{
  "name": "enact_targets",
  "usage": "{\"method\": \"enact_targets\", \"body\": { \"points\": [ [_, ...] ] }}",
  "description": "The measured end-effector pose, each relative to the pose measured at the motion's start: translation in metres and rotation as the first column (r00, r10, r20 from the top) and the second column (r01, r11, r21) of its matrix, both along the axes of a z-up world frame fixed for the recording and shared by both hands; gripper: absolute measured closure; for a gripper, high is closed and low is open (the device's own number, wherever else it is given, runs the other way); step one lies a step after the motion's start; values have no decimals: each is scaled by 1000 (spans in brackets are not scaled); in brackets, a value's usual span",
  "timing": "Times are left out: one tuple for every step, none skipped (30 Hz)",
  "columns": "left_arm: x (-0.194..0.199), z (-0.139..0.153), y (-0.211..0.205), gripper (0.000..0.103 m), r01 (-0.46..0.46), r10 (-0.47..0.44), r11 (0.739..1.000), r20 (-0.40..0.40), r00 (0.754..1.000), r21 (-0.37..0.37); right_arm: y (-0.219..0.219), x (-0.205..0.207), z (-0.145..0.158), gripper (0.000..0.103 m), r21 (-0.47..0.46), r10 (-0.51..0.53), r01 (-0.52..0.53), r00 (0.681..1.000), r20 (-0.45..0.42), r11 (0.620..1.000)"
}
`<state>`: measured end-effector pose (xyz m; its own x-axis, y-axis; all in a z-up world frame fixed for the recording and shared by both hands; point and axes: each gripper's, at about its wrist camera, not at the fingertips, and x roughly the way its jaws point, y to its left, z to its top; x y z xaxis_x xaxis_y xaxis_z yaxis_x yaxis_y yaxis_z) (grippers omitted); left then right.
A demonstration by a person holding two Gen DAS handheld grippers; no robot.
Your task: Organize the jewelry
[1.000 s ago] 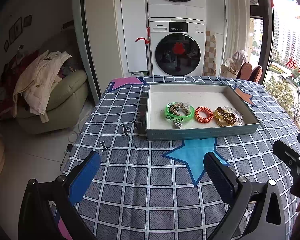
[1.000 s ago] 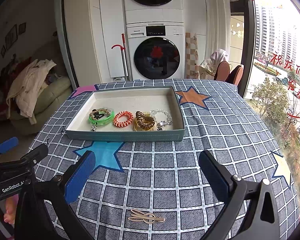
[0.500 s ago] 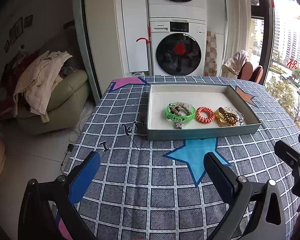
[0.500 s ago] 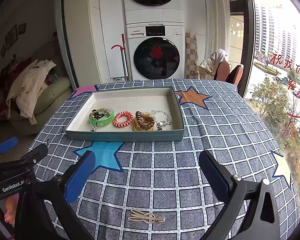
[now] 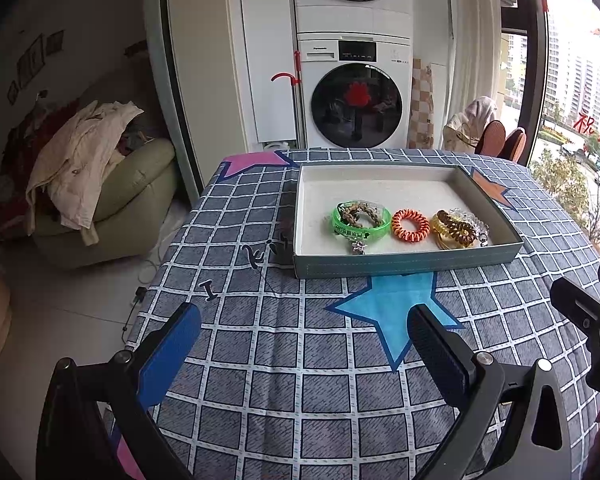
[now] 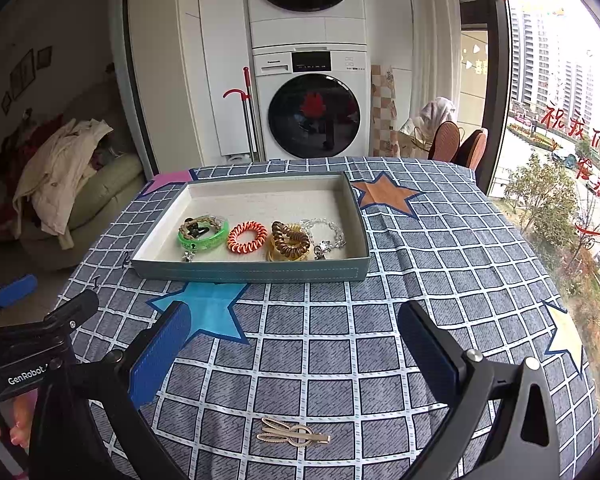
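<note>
A grey-green tray (image 5: pixel 404 266) (image 6: pixel 252 274) sits on the checked tablecloth. It holds a green bangle (image 5: pixel 362 220) (image 6: pixel 203 233), an orange coil hair tie (image 5: pixel 410 224) (image 6: pixel 247 236), a brown and gold coil tie (image 5: pixel 455 231) (image 6: pixel 290 241) and a silver chain (image 6: pixel 327 232). A gold hair clip (image 6: pixel 293 435) lies on the cloth between my right gripper's fingers, near the front. My right gripper (image 6: pixel 294 348) is open and empty. My left gripper (image 5: pixel 304 344) is open and empty, held over the cloth in front of the tray.
Small dark clips (image 5: pixel 256 256) lie on the cloth left of the tray. The table's left edge (image 5: pixel 168 248) drops to the floor by a green armchair (image 5: pixel 100 204). A washing machine (image 5: pixel 356 92) stands behind. The left gripper also shows in the right wrist view (image 6: pixel 40 332).
Both grippers stay almost still. The left view has drifted slightly nearer to the tray. Nothing was picked up or let go.
</note>
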<state>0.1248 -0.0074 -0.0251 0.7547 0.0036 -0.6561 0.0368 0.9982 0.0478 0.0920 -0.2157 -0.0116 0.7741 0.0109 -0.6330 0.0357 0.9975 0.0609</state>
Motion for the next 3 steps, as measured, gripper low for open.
{"method": "enact_targets", "body": {
  "points": [
    [0, 0, 0, 0, 4, -4, 1000, 5, 1000, 2, 1, 0, 0, 0, -1, -1, 1, 1000, 0, 1000],
    [0, 0, -2, 0, 5, -5, 1000, 11, 1000, 6, 1, 0, 0, 0, -1, -1, 1, 1000, 1, 1000],
    [-1, 1, -2, 0, 7, -7, 1000, 15, 1000, 9, 0, 0, 0, 0, 0, -1, 1, 1000, 0, 1000]
  ]
}}
